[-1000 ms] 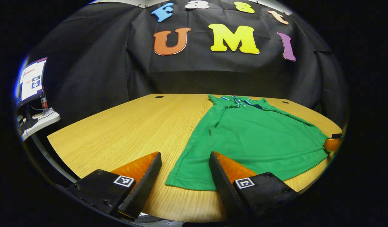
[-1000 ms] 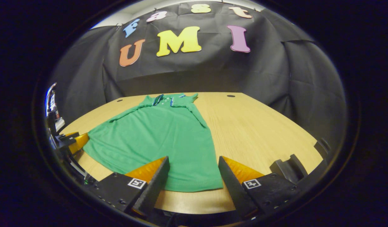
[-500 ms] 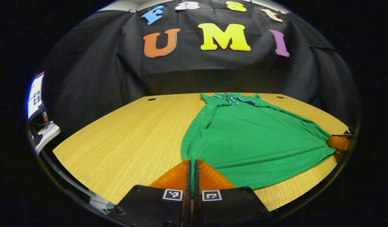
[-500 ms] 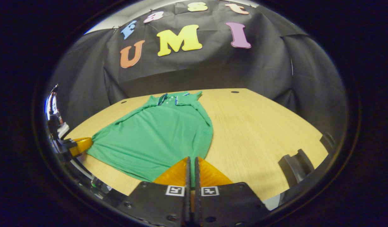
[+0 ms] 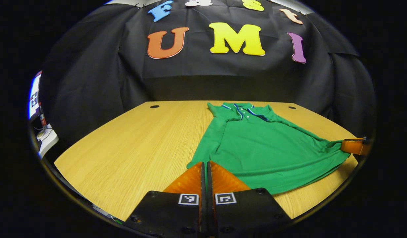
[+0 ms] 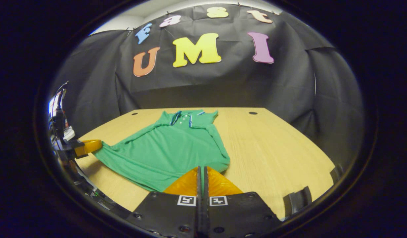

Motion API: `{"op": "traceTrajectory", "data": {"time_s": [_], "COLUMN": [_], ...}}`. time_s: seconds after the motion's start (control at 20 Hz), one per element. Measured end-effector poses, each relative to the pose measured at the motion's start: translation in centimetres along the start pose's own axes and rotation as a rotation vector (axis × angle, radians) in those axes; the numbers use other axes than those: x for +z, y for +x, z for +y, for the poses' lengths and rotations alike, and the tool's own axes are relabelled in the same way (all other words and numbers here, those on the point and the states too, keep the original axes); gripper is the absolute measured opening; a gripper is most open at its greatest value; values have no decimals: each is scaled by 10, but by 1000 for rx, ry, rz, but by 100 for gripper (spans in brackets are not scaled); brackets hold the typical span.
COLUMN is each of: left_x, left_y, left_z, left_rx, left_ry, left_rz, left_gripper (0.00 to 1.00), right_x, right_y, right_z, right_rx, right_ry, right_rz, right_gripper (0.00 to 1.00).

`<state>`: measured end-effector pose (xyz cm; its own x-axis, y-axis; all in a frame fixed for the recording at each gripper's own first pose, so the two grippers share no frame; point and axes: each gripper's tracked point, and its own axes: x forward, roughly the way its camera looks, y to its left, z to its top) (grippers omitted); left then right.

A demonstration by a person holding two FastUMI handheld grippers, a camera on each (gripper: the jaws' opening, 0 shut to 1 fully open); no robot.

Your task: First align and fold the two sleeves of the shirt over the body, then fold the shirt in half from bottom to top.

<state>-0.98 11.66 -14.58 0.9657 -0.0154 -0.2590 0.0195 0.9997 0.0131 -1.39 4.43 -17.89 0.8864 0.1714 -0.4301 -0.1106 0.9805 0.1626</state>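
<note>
Shirt (image 5: 263, 145) hem now higher, bunched, in both clamped claws (image 5: 205, 165) (image 6: 200, 169).

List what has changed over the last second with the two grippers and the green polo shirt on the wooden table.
Both grippers went from open to shut: the left gripper pinched one bottom corner of the green polo shirt, and the right gripper pinched the other. Both corners have since been drawn toward the collar, so the hem bunches. The collar end stayed flat on the wooden table.
</note>
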Motion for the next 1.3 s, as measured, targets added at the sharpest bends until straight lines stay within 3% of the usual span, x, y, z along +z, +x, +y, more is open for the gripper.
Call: {"op": "traceTrajectory", "data": {"time_s": [0.35, 0.6, 0.8, 0.95, 1.1, 1.3], "left_x": [101, 162, 194, 212, 221, 192], "left_y": [44, 120, 196, 250, 305, 381], "left_z": [-2, -1, -9, -9, -5, -4], "left_rx": [2, 28, 13, 5, 4, -13], "left_ry": [62, 83, 70, 37, 22, 6], "left_rz": [-170, -228, -223, -215, -219, -123], "left_gripper": [6, 5, 6, 6, 6, 6], "right_x": [95, 180, 229, 244, 257, 237], "right_y": [54, 112, 185, 247, 312, 392], "right_z": [-3, 3, -3, -6, -22, -27], "right_rx": [-29, 4, -22, -31, -87, -97], "right_ry": [-91, -99, -127, -110, -129, -103], "right_rz": [-139, -220, -225, -184, -175, -85], "right_gripper": [0, 0, 0, 0, 0, 0]}}
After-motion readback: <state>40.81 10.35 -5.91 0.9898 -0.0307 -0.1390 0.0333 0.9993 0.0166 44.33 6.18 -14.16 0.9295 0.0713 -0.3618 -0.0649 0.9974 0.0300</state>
